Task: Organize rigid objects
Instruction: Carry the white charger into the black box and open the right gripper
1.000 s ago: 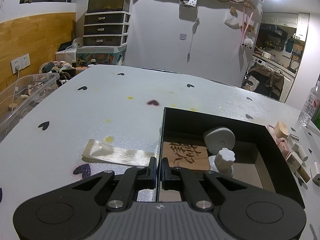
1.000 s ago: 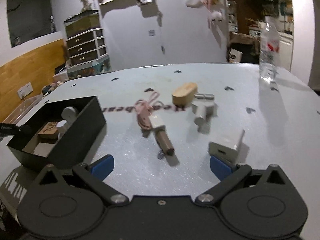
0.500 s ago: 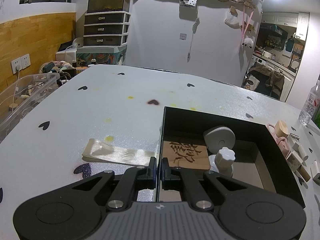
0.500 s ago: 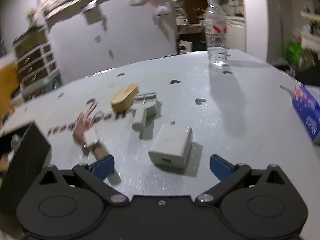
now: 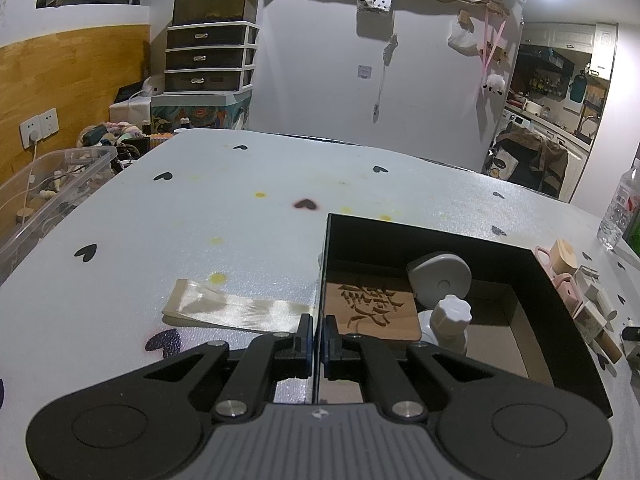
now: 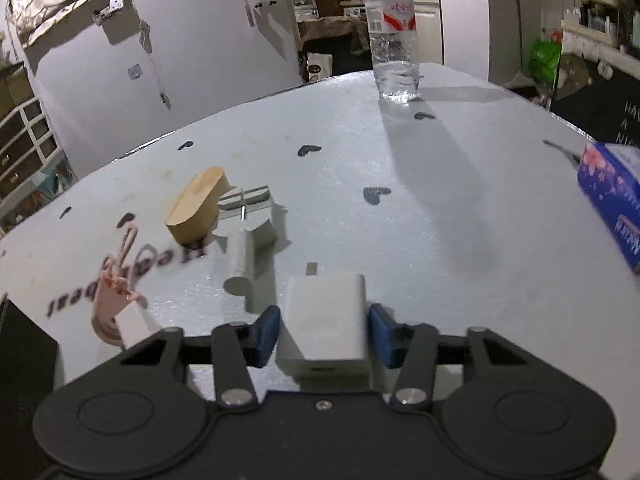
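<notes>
My left gripper (image 5: 317,334) is shut on the left wall of the black box (image 5: 560,300). Inside the box lie a carved wooden tile (image 5: 372,308), a grey rounded case (image 5: 440,280) and a white knob-topped piece (image 5: 450,318). My right gripper (image 6: 324,330) has its blue pads (image 6: 266,330) on either side of a white charger block (image 6: 325,330) on the table; the jaws have closed in around it, touching or nearly so. Beyond lie a wooden oval block (image 6: 198,208), a grey T-shaped piece (image 6: 246,240) and a pink strap item (image 6: 116,280).
A cream ribbon strip (image 5: 236,306) lies left of the box. A water bottle (image 6: 394,36) stands far on the table, and a blue tissue pack (image 6: 612,200) lies at the right edge. A clear plastic bin (image 5: 44,192) sits off the table's left side.
My right gripper swung right, moved onto the white charger block and narrowed its jaws around it. The left gripper and box have not moved.
</notes>
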The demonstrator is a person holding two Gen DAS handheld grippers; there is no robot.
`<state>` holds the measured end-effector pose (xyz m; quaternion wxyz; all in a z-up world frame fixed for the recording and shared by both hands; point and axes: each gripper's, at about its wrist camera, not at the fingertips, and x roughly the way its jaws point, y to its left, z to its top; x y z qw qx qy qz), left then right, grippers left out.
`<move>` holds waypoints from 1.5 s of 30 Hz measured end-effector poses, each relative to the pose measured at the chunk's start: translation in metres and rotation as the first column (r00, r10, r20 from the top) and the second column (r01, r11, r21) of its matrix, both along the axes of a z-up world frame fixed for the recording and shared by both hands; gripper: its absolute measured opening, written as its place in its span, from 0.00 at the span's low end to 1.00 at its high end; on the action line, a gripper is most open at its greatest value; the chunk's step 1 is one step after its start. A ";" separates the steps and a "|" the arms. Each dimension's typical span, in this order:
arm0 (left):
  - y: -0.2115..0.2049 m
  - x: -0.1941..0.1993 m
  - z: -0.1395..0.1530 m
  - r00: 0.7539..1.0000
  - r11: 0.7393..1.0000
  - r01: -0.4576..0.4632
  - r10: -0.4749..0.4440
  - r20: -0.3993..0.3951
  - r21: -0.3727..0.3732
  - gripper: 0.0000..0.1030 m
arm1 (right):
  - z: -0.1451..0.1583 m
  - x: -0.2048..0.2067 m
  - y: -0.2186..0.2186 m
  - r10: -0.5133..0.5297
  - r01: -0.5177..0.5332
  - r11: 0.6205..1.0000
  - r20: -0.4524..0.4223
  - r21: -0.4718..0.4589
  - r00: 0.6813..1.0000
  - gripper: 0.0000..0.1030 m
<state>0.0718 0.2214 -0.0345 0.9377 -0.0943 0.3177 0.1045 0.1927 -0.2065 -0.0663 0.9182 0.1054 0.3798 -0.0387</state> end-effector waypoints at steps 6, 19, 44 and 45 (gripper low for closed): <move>0.000 0.000 0.000 1.000 1.000 -0.001 0.001 0.000 0.000 0.04 | 0.001 -0.003 0.001 0.085 -0.085 0.996 0.010 -0.039 0.996 0.46; -0.002 0.001 0.000 1.000 1.000 0.007 -0.007 0.001 -0.001 0.04 | 0.060 -0.052 0.058 0.602 -0.599 0.798 0.127 -0.064 0.788 0.46; 0.006 0.003 0.000 0.998 0.998 0.064 -0.064 0.013 -0.004 0.05 | 0.065 -0.015 0.271 0.897 -0.875 -0.260 -0.437 -0.409 -0.062 0.46; 0.007 0.004 0.000 0.998 0.998 0.065 -0.065 0.012 -0.004 0.05 | 0.062 -0.013 0.273 0.888 -0.874 -0.273 -0.455 -0.401 -0.068 0.46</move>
